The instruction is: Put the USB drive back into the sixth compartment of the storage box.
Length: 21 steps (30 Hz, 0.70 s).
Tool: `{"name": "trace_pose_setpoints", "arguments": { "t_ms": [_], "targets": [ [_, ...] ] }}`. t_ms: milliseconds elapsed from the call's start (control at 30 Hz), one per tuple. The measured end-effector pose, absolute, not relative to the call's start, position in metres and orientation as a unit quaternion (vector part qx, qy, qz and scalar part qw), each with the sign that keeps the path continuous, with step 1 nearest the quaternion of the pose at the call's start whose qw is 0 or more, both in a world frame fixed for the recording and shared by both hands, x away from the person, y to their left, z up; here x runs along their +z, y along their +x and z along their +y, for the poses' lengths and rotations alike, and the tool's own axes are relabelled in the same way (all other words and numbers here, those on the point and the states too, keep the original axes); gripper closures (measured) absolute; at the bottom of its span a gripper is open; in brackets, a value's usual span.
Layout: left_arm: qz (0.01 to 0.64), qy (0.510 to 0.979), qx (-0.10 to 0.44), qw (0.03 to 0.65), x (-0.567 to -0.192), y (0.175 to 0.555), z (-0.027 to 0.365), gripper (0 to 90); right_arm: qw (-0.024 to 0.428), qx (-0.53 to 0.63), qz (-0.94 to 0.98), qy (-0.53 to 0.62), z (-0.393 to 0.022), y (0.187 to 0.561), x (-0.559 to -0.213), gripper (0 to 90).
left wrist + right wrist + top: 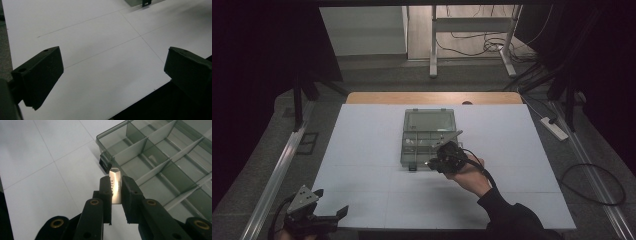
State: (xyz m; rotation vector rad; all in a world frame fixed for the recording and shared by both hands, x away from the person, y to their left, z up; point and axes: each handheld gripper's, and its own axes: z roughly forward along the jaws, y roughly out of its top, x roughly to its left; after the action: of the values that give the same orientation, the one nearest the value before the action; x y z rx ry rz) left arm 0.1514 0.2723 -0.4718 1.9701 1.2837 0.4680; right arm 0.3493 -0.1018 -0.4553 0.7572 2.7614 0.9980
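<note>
A clear grey compartment box [404, 150] lies open in the middle of the white mat, its lid [430, 120] folded back on the far side. My right gripper [431, 163] hovers at the box's near edge, shut on a small flat silver metal piece [115, 188] with lettering on it. In the right gripper view the piece stands upright between the pads, just outside the box's corner [105, 140] and above its black latch [104, 164]. One compartment holds a small pale item [151, 159]. My left gripper [332, 201] rests at the mat's near left corner, open, with nothing between its fingers [40, 75].
The white mat [362, 150] covers a wooden table whose far edge [432, 98] shows. A power strip [554, 128] and cables lie on the floor at the right. Metal table legs [432, 45] stand beyond. A corner of the box [136, 2] shows in the left gripper view.
</note>
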Motion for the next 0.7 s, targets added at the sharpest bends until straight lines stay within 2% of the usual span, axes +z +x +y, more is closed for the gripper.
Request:
{"name": "trace_pose_setpoints", "arguments": {
  "t_ms": [700],
  "targets": [
    [0.498,0.766,0.182,0.364,-0.472,0.151,0.272,2.3,0.074,0.336,0.904,0.255,-0.079,0.369,-0.457,79.0]
  ]
}}
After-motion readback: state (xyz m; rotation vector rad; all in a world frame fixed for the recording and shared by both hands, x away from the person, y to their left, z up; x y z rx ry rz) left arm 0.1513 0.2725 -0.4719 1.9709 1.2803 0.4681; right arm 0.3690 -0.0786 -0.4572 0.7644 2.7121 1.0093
